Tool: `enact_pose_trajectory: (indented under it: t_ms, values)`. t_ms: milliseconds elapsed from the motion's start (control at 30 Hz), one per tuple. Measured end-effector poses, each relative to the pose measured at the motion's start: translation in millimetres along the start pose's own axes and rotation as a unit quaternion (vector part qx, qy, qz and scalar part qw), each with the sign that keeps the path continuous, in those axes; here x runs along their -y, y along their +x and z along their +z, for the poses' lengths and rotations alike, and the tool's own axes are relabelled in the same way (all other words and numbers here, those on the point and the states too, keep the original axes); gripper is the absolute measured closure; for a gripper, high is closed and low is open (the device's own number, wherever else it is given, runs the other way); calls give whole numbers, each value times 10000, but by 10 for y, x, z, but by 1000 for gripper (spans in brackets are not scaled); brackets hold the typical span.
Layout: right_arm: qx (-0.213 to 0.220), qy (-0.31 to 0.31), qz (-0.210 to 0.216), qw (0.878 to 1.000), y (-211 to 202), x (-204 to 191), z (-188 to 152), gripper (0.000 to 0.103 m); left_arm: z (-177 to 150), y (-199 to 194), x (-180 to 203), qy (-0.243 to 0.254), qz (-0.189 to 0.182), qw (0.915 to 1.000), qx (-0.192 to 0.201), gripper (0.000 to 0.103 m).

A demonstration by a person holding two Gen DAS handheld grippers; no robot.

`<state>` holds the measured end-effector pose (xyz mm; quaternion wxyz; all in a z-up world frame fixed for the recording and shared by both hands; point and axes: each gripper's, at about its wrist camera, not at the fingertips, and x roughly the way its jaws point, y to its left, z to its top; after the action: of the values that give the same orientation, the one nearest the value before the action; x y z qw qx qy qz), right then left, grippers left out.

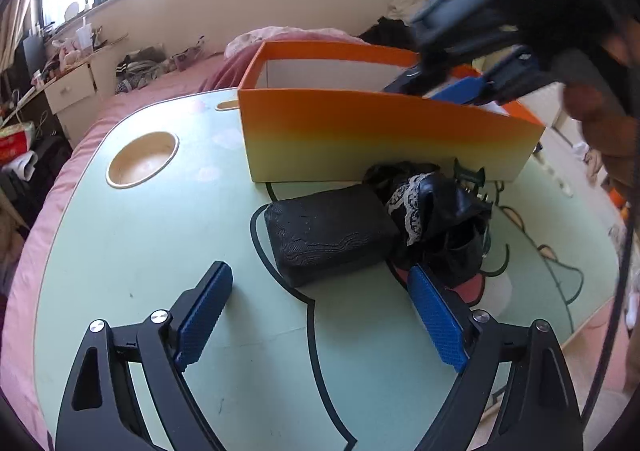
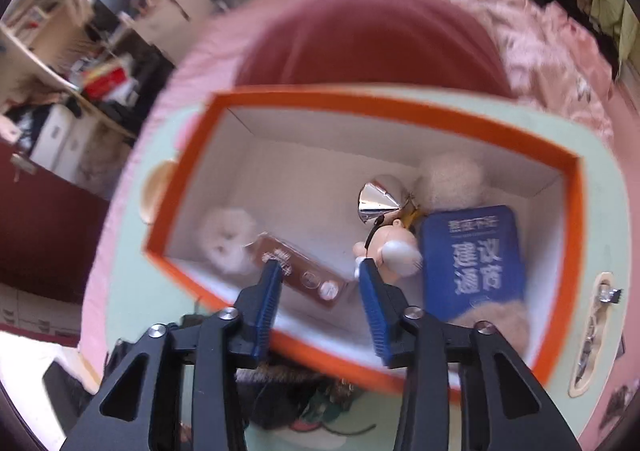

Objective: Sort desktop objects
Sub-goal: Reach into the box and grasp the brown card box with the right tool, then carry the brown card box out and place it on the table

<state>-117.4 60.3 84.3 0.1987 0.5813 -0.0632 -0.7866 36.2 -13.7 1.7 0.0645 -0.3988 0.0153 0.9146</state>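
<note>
Fingers of the left gripper (image 1: 316,315) are spread wide and hold nothing, hovering low over the near part of the green table (image 1: 140,243). Dead ahead of them, a little right of centre between the pads, lies the black case (image 1: 332,231), flat on the table with its long axis running left to right, tilted slightly so the right end sits farther away. That puts the case's short width across the gap, which looks like the easy way to pinch it. Just right of it, touching or nearly so, is a heap of black fabric with lace trim (image 1: 424,211), with a dark green claw clip (image 1: 472,177) behind. Farther back stands the orange box (image 1: 380,131), well apart from the left fingers.

Over on the right, the right gripper (image 2: 320,291) hangs above the open box (image 2: 576,251), jaws parted and empty. Below it rest a brown bar-shaped item (image 2: 304,275), a small figurine (image 2: 396,247) and a blue packet (image 2: 476,259). The left gripper is plainly nearer the case.
</note>
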Motion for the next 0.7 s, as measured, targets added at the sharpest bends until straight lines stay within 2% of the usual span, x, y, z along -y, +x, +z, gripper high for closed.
enact_pose_trajectory:
  t_ms: [33, 133, 200, 267, 333, 400, 433, 467, 500, 600, 700]
  values:
    - [-50, 26, 187, 9998, 39, -18, 20, 43, 4, 23, 17, 68, 115, 9999, 1, 13]
    - [-231, 163, 346, 9990, 95, -38, 118, 43, 5, 61, 34, 69, 177, 9998, 86, 4]
    - [-278, 215, 443, 9984, 115, -76, 159, 43, 13, 81, 43, 86, 133, 9998, 74, 3]
    - [-271, 162, 378, 9988, 117, -94, 196, 43, 11, 89, 50, 88, 119, 9999, 74, 3]
    - [-244, -174, 121, 9995, 163, -190, 192, 44, 17, 94, 58, 99, 119, 9999, 77, 3]
    - [-185, -496, -266, 9982, 213, -271, 183, 60, 6, 103, 47, 99, 106, 9999, 79, 3]
    - [-122, -599, -572, 9965, 226, -289, 196, 74, 3, 102, 44, 98, 100, 9999, 82, 3]
    - [-72, -633, -699, 9955, 237, -262, 226, 82, 2, 94, 47, 96, 100, 9999, 84, 3]
    - [-7, -667, -838, 9943, 242, -242, 248, 85, 5, 95, 51, 98, 101, 9999, 86, 3]
    - [127, -514, -576, 9969, 201, -113, 283, 85, 3, 98, 46, 112, 88, 9999, 89, 3]
    - [550, -223, 219, 9980, -28, 64, 225, 85, 12, 106, -1, 107, 68, 9999, 89, 3]
